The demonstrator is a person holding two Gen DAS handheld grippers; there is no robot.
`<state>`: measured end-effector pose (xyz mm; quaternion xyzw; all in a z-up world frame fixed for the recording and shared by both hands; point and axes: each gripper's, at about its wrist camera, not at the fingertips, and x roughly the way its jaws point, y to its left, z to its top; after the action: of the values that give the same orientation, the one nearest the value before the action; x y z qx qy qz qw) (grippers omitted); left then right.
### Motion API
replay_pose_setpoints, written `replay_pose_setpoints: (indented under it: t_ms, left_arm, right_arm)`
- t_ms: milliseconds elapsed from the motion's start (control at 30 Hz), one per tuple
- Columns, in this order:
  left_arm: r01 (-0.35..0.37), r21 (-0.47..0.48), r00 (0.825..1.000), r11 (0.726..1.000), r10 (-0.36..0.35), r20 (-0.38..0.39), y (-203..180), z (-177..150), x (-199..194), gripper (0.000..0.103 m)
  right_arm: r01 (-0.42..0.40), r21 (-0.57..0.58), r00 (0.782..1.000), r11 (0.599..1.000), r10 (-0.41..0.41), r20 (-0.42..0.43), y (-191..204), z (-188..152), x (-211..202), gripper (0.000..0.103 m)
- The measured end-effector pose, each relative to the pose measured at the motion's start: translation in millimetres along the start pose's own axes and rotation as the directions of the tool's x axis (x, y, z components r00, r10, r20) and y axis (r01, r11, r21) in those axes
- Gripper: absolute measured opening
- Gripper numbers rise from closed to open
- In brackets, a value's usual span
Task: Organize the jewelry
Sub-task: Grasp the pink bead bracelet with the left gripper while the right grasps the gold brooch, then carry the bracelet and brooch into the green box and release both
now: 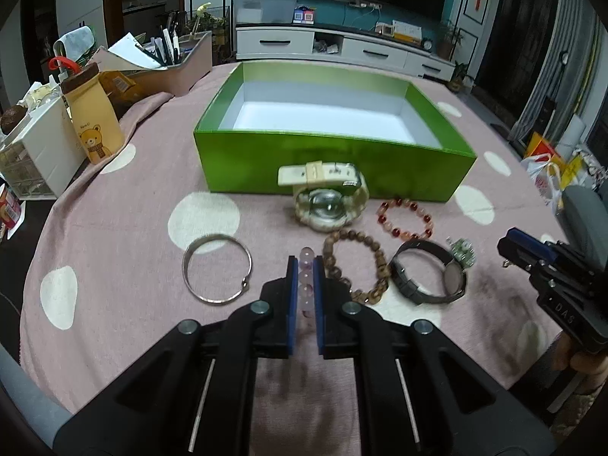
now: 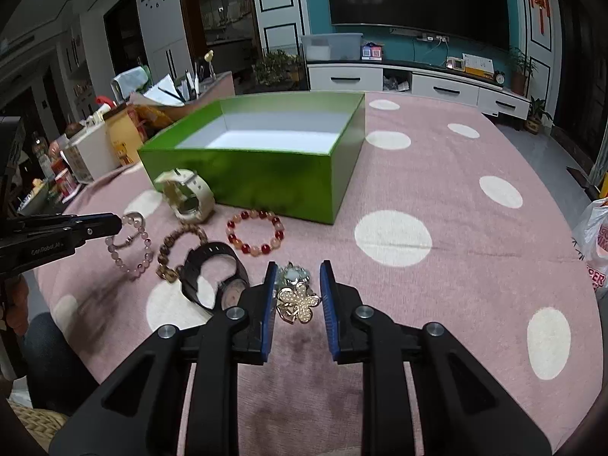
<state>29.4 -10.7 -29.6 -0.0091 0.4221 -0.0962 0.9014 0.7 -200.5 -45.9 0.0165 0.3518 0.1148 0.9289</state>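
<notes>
My left gripper (image 1: 305, 262) is shut on a pink bead bracelet (image 1: 306, 288), which hangs from its tip (image 2: 121, 224) above the cloth in the right wrist view. My right gripper (image 2: 298, 277) is shut on a gold flower brooch (image 2: 298, 304), slightly off the table. On the cloth lie a silver bangle (image 1: 185, 266), a brown wooden bracelet (image 1: 382, 262), a red bead bracelet (image 1: 381, 221), a black watch (image 1: 454, 277), a cream watch (image 1: 326, 197) and a green-white ornament (image 1: 461, 252). Behind them stands an open green box (image 1: 334, 159), white inside.
The pink cloth with white dots (image 2: 437, 190) covers a round table. At the left edge stand a bear-printed carton (image 1: 97, 129), a white drawer unit (image 1: 41, 148) and a pen holder (image 1: 182, 64). A plastic bag (image 2: 592, 250) lies beyond the right edge.
</notes>
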Motion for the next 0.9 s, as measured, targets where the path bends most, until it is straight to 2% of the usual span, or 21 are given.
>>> replay_pose_setpoints:
  t_ms: [367, 633, 900]
  left_arm:
    - [0.019, -0.008, 0.998, 1.000, -0.018, 0.062, 5, 32, -17, 0.007]
    - [-0.005, 0.009, 0.991, 1.000, 0.004, 0.130, 10, 74, -26, 0.007]
    - [0.008, 0.011, 0.989, 1.000, -0.010, 0.150, 13, 119, -15, 0.007]
  right_arm:
    - [-0.035, -0.009, 0.997, 0.999, 0.036, 0.066, 4, 29, -10, 0.022]
    - [-0.061, -0.034, 0.990, 0.998, 0.065, 0.126, 10, 67, -6, 0.022]
    - [-0.088, -0.038, 0.982, 0.995, 0.093, 0.163, 10, 104, 7, 0.022]
